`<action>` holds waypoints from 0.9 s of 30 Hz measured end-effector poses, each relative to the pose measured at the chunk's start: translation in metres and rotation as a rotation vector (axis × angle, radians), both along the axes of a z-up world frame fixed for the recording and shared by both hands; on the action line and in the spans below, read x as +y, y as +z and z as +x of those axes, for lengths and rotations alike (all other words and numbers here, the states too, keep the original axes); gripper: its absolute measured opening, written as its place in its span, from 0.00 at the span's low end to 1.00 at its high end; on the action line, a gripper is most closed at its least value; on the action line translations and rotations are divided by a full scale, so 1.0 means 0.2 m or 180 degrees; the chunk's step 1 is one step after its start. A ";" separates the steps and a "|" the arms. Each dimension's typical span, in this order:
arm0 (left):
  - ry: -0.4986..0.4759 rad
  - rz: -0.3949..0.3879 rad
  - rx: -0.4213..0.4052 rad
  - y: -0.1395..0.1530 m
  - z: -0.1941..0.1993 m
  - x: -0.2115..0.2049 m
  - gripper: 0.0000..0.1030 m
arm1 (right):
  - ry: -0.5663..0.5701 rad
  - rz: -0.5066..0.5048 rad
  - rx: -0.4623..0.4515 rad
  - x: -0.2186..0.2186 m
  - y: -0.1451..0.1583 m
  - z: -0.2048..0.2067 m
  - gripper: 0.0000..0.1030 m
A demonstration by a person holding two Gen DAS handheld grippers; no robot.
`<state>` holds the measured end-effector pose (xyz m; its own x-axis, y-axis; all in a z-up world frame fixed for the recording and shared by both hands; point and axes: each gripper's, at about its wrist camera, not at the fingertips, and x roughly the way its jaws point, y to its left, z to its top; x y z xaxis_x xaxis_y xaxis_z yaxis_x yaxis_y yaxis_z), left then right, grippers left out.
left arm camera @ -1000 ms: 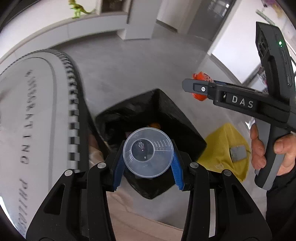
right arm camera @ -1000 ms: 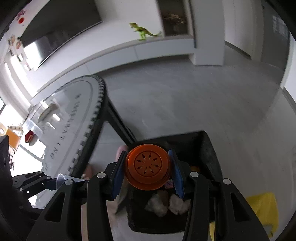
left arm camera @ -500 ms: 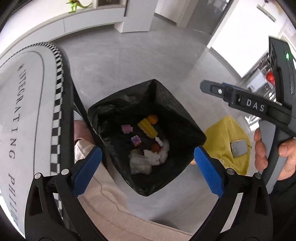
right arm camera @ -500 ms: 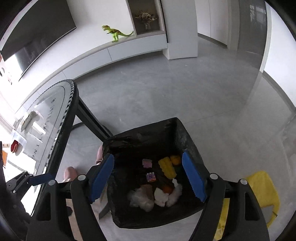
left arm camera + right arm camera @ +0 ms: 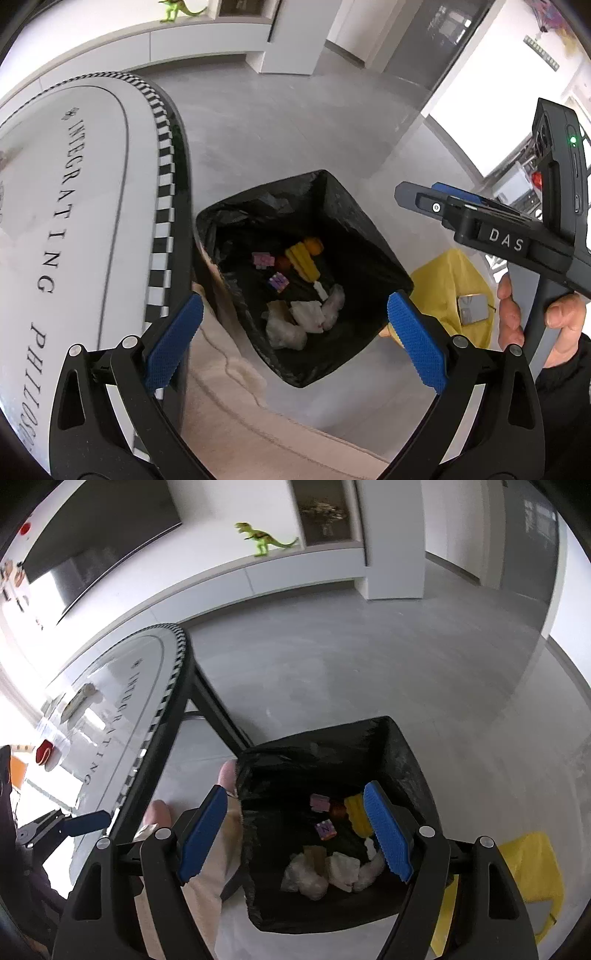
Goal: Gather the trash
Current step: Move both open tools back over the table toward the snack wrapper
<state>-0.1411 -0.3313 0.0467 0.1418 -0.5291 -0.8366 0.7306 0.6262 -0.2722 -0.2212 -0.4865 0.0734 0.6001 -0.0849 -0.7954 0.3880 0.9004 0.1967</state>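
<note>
The left gripper (image 5: 293, 339) hangs over the bin with its blue pads (image 5: 173, 341) spread as wide as they go and nothing between them; its jaws have just been opening. The right gripper (image 5: 295, 834) is likewise spread and empty, its jaws also just opened though less far, and it points down over the same opening. Below both sits the trash bin (image 5: 364, 240), lined with a black bag, on the grey floor just beside the table (image 5: 74, 192) with a chequered rim and printed lettering. Inside the bin lie crumpled white tissues (image 5: 295, 321), a yellow corn-shaped piece (image 5: 303, 260), an orange item (image 5: 314, 245), a small red-orange piece (image 5: 282, 263), a pink block (image 5: 263, 259) and a purple block (image 5: 279, 281). In the left view the right gripper's body, marked DAS, comes in from the right, held by a hand (image 5: 535, 317). A yellow cloth (image 5: 448, 280) lies on the floor beside the bin with a small grey square thing on it. A beige trouser leg (image 5: 236, 398) shows between table and bin. A green toy dinosaur (image 5: 264, 539) stands on the far white ledge.
</note>
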 end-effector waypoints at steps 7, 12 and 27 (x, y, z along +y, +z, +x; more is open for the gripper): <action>0.0151 -0.0040 -0.0021 0.01 0.07 0.12 0.94 | 0.0203 -0.0055 -0.0009 0.12 0.04 0.10 0.75; 0.0278 -0.0092 -0.0033 0.03 0.13 0.22 0.94 | 0.0346 -0.0080 -0.0008 0.22 0.06 0.18 0.75; 0.0752 -0.0075 -0.0104 0.02 0.31 0.57 0.94 | 0.0856 -0.0143 -0.0072 0.60 0.13 0.48 0.75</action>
<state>-0.0799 -0.2180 0.0512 0.2909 -0.4972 -0.8174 0.5732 0.7746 -0.2673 -0.1251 -0.3671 0.0998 0.6234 0.0451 -0.7806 0.1298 0.9785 0.1602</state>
